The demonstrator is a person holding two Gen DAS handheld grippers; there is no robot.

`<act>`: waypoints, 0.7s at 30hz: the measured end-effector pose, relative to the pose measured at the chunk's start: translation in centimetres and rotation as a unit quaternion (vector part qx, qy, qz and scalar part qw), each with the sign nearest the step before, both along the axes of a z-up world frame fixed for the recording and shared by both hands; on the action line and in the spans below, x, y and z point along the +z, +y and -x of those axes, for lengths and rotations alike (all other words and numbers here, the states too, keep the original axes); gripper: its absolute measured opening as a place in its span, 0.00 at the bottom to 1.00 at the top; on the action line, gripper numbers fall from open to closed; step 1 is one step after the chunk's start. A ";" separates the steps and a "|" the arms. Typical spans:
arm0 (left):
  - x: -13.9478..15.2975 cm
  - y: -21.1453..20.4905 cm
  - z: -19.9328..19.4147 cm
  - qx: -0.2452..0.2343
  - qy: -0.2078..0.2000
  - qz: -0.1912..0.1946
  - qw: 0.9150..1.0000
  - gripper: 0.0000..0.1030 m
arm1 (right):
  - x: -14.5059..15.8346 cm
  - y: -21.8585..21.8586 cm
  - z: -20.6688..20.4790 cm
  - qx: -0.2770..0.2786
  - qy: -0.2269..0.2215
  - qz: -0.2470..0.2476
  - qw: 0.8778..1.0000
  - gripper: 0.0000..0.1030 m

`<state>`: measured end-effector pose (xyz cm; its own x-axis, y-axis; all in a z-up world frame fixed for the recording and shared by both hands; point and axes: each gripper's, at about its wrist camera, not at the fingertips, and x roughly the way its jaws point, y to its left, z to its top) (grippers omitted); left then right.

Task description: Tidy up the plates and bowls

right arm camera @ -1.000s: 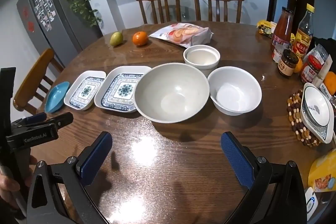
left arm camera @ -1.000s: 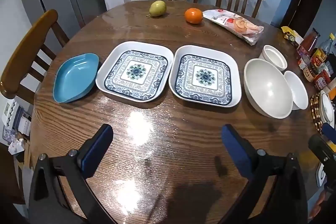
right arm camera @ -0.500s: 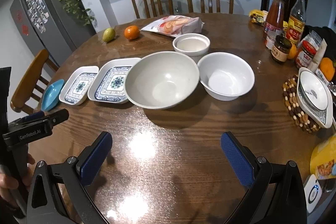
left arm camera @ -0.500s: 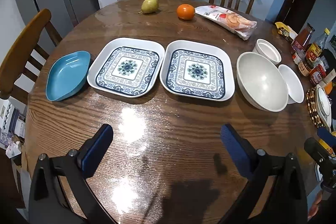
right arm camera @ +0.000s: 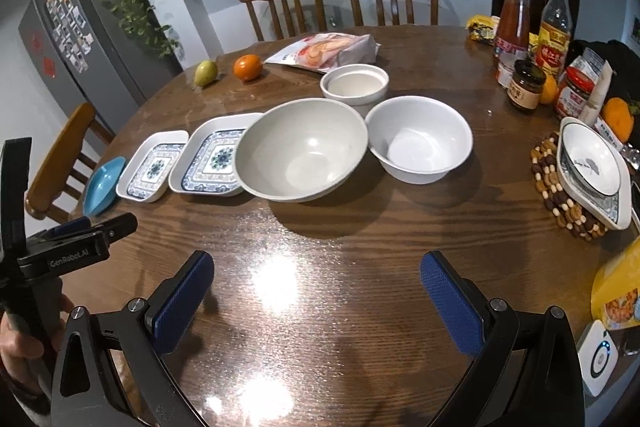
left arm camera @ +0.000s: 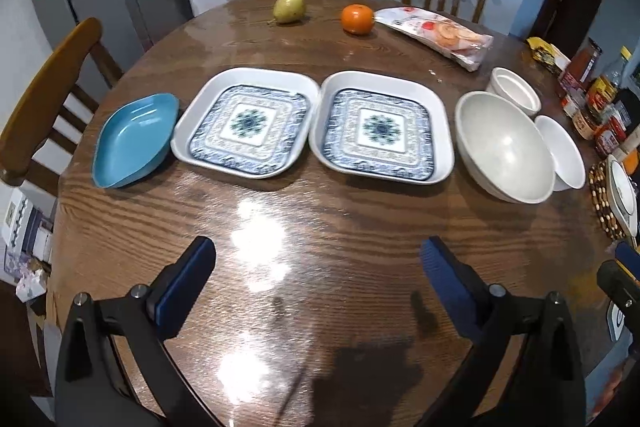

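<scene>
Both grippers hover spread wide over the wooden table [left arm camera: 320, 251], holding nothing.

Nearest, the left gripper [left arm camera: 318, 277] and right gripper [right arm camera: 318, 291] have empty jaws. Beyond them the big bowl [right arm camera: 301, 149] anchors a row: two patterned square plates [left arm camera: 246, 123] [left arm camera: 382, 127] touching each other to its left, a blue dish [left arm camera: 134, 141] further left, a white bowl [right arm camera: 418, 139] just right, a small bowl [right arm camera: 354, 83] behind.

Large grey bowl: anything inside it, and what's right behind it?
The large grey bowl is empty. Behind it sits a small white ramekin; the bowl's rim covers the ramekin's lower front, so its base cannot be seen.
</scene>
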<state>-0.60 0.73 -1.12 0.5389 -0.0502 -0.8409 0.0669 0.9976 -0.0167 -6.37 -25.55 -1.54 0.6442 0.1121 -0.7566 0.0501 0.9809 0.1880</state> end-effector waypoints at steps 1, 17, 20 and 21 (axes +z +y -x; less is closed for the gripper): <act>-0.1 0.6 0.0 0.006 0.001 0.003 1.000 0.99 | -0.1 0.2 -0.2 0.004 0.001 -0.003 1.000 1.00; -0.5 6.7 -0.2 0.087 0.005 0.025 0.996 0.99 | -0.7 3.7 -2.3 0.062 0.010 -0.014 0.998 1.00; -0.4 7.8 -0.6 0.096 -0.001 0.025 0.995 0.99 | -0.8 4.3 -2.6 0.071 0.013 -0.016 0.997 1.00; -0.5 8.1 -0.7 0.099 0.000 0.026 0.995 0.99 | -0.9 4.5 -2.7 0.074 0.015 -0.017 0.997 1.00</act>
<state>0.07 8.82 -1.67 0.5425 0.0137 -0.8399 -0.1307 0.9891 -0.0682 -3.65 -21.03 -2.48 0.5954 0.2299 -0.7698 -0.0893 0.9712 0.2209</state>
